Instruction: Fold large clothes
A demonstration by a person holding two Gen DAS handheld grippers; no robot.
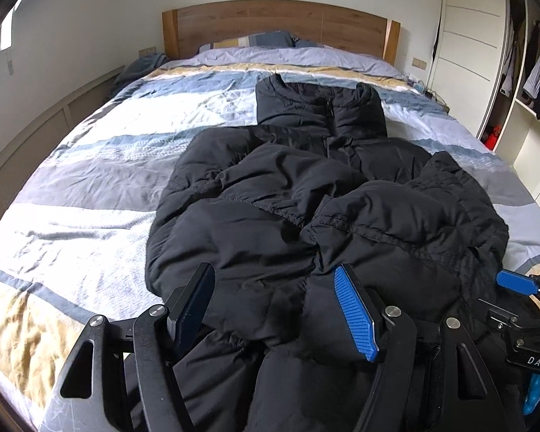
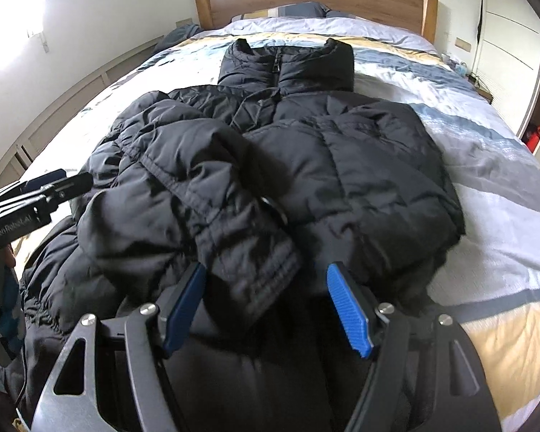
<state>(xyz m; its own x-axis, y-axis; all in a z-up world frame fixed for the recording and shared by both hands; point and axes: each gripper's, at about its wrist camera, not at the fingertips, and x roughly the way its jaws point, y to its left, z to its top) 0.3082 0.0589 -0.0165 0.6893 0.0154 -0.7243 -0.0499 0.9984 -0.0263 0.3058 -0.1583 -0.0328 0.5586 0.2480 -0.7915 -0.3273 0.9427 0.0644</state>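
A black puffer jacket (image 1: 306, 187) lies front-up on the bed, collar toward the headboard, both sleeves folded in across the chest. It also shows in the right wrist view (image 2: 270, 165). My left gripper (image 1: 273, 280) is open, its blue-padded fingers straddling the jacket's lower hem on the left side. My right gripper (image 2: 266, 277) is open over the hem on the right side, with a sleeve cuff (image 2: 259, 262) lying between its fingers. Each gripper shows at the edge of the other's view: the right one (image 1: 518, 284), the left one (image 2: 50, 187).
The bed (image 1: 90, 187) has a striped blue, white and yellow cover, pillows and a wooden headboard (image 1: 280, 21). An open wardrobe (image 1: 529, 72) with hanging clothes stands to the right. A wall with low panelling runs along the left.
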